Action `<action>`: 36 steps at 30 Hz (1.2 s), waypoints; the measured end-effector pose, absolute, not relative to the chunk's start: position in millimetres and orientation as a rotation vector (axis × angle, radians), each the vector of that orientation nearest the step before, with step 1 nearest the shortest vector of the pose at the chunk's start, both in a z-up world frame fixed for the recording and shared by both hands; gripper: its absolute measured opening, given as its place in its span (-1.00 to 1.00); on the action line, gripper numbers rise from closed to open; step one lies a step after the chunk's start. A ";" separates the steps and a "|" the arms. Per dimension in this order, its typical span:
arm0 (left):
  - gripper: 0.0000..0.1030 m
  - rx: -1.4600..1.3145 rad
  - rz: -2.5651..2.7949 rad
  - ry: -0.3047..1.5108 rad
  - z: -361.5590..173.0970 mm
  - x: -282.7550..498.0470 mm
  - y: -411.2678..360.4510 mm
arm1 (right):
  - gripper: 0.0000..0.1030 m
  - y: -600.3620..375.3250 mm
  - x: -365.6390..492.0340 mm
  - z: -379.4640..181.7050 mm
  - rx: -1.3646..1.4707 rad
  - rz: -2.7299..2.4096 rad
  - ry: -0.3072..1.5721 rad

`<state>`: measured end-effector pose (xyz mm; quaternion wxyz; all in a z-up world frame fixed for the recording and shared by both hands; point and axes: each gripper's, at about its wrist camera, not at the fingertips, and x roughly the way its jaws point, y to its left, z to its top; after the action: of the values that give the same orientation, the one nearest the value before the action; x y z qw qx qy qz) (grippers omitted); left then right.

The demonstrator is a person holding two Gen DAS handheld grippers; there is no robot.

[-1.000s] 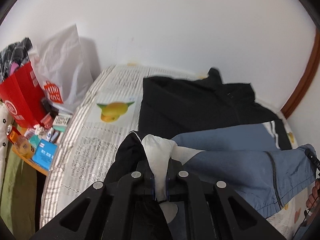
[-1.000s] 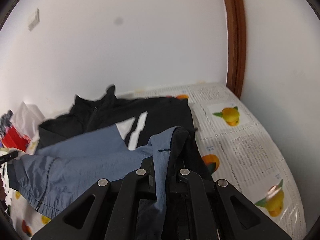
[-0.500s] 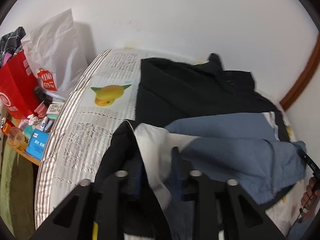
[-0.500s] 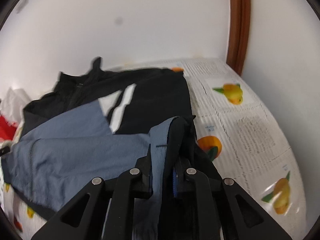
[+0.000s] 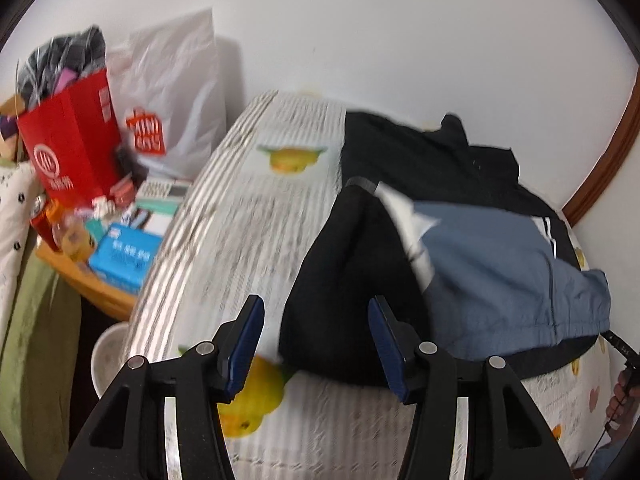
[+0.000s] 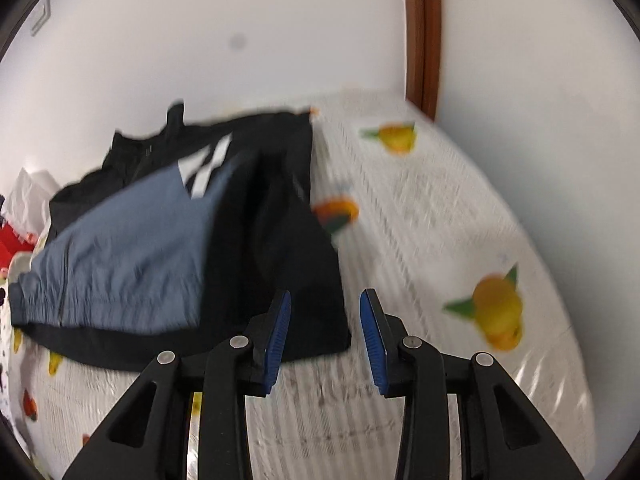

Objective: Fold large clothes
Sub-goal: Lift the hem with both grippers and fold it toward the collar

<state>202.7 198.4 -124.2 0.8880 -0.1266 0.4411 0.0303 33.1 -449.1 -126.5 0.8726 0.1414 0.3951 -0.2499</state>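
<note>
A black, blue and white jacket (image 5: 472,248) lies folded over itself on the bed, its near black corner just beyond my fingers. My left gripper (image 5: 316,332) hovers over that corner with its jaws opening; the pads do not press on the cloth. In the right wrist view the same jacket (image 6: 168,240) spreads to the left. My right gripper (image 6: 325,322) has its jaws opening above the jacket's near right corner, which lies loose on the bed below them.
The bed sheet (image 5: 256,232), printed with oranges, fills both views. Left of the bed stand a red paper bag (image 5: 72,152), a white plastic bag (image 5: 176,92) and a cluttered wooden stand (image 5: 92,284). A hand (image 5: 620,396) shows at the right edge. White walls and brown trim (image 6: 424,32) stand behind.
Both grippers let go of the jacket edges that they held, spread their fingers and drew back toward the near side. The jacket dropped onto the bed.
</note>
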 end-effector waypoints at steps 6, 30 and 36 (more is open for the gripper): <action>0.00 -0.295 0.027 0.968 -152.2 207.7 204.0 | -0.28 -455.7 34.4 -139.9 0.366 -0.471 0.815; -0.77 -0.247 0.012 0.978 -147.5 183.1 178.2 | -0.89 -440.4 30.4 -143.6 0.292 -0.428 0.847; -0.77 -0.244 0.001 0.985 -146.5 148.0 171.0 | -0.89 -430.0 1.7 -141.8 0.285 -0.418 0.852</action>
<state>148.0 171.0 -146.5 0.8741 -0.1168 0.4716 0.0004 1.7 -430.0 -141.8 0.8798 0.1365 0.4089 -0.2004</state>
